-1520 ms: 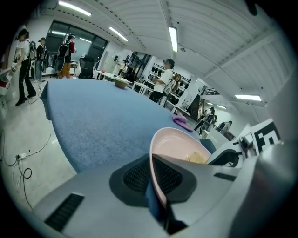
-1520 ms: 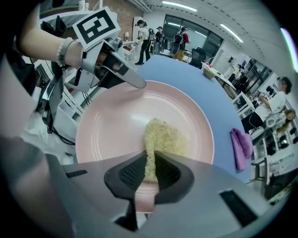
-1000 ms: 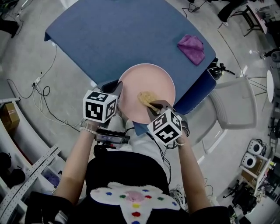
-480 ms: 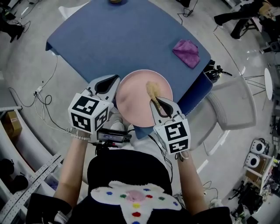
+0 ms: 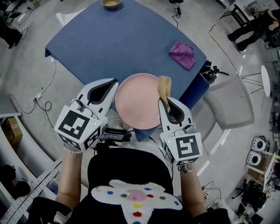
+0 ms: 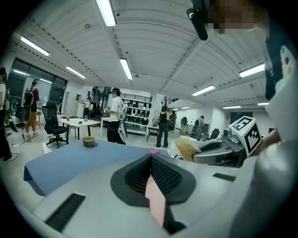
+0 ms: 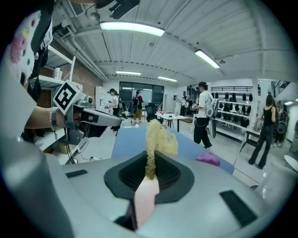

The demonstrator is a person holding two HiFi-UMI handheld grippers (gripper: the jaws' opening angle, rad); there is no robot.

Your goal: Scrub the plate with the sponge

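Observation:
A pink plate point(image 5: 136, 103) hangs over the near corner of the blue table point(image 5: 118, 43). My left gripper point(image 5: 114, 85) is shut on the plate's left rim. In the left gripper view the rim shows as a pink sliver point(image 6: 156, 204) between the shut jaws of that gripper point(image 6: 151, 160). My right gripper point(image 5: 165, 99) is shut on a yellow sponge point(image 5: 164, 86), which lies at the plate's far right rim. In the right gripper view the sponge point(image 7: 157, 138) sticks up from the right gripper point(image 7: 151, 165), with the plate's pink edge point(image 7: 145, 199) just below it.
A purple cloth point(image 5: 182, 54) lies on the table's right side and a small bowl point(image 5: 111, 3) at its far edge. A white chair point(image 5: 232, 105) stands to the right. Cables point(image 5: 41, 94) trail on the floor at left. Several people stand in the room beyond.
The sponge has slid from the middle of the plate out to its far right rim. Both grippers have drawn back toward the person, the left one still on the plate's rim.

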